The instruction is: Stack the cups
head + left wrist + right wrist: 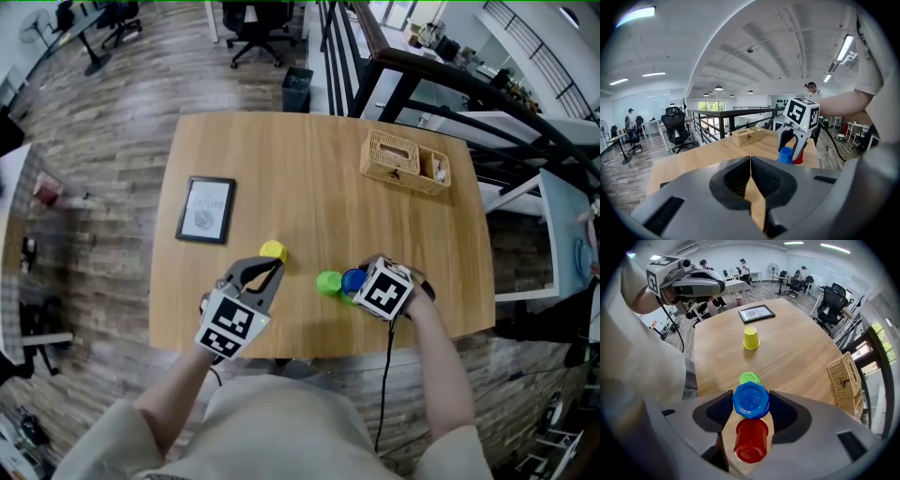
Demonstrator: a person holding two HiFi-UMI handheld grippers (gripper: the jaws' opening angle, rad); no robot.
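Blue plastic fills the gap of my right tongs. The blue cup, its base turned toward the camera, is clamped between both pads, and the tongs point straight down at the tabletop. Nearer than the blue cup, also inside the gap between the jaws, the red cup shows upside down. I cannot tell whether it touches the blue one. Just past the tips, the green cup peeks out from behind the blue cup, upside down on the wood.

My left tongs are pressed together with nothing in them, and only a sliver of tabletop shows through the slit. They sit to the left of the right tongs, tilted downward. In the head view their tips stop just short of the yellow cup, which stands upside down by itself, apart from the green cup to its right.

Farther out from the left tongs, beyond the yellow cup, a picture frame lies flat on the tabletop. Well beyond the right tongs, a wicker basket sits near the far right corner. Past the tabletop's far edge, office chairs stand on the wooden floor.
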